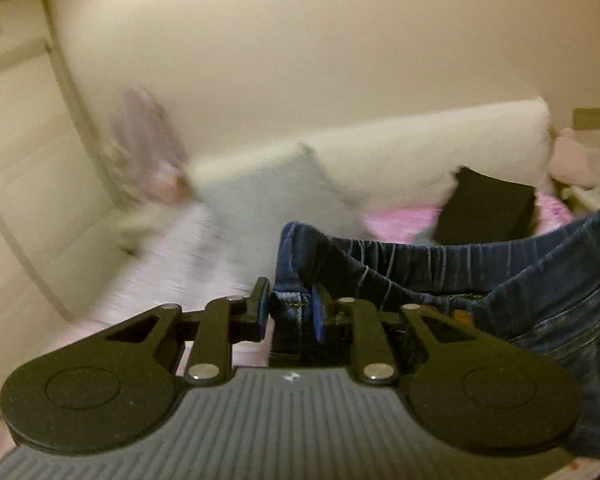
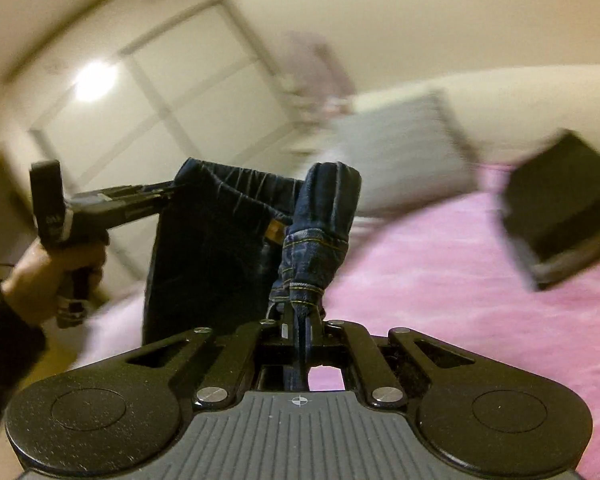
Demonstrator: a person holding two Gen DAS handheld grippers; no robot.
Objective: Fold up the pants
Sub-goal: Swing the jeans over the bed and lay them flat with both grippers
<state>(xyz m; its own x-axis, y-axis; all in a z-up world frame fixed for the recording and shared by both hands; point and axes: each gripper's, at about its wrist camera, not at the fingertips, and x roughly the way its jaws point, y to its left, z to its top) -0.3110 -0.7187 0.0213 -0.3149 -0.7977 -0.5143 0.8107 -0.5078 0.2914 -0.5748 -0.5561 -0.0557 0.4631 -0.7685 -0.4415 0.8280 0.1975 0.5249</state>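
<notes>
Dark blue jeans [image 1: 440, 268] hang in the air above a pink bed, held by both grippers. My left gripper [image 1: 290, 312] is shut on a bunched corner of the denim by the elastic waistband, its blue pads pressing the cloth. My right gripper [image 2: 300, 312] is shut on a stitched fold of the jeans [image 2: 204, 248], which rise in front of it. In the right wrist view the left gripper [image 2: 168, 196] shows at the left, gripped by a hand [image 2: 56, 272], clamping the waistband's far end. The legs below are hidden.
A pink bedspread [image 2: 440, 280] covers the bed. A grey pillow [image 2: 404, 152] and a black cushion [image 2: 560, 208] lie near the white headboard [image 1: 440, 148]. White wardrobe doors [image 2: 148, 92] stand at the left. The background is motion-blurred.
</notes>
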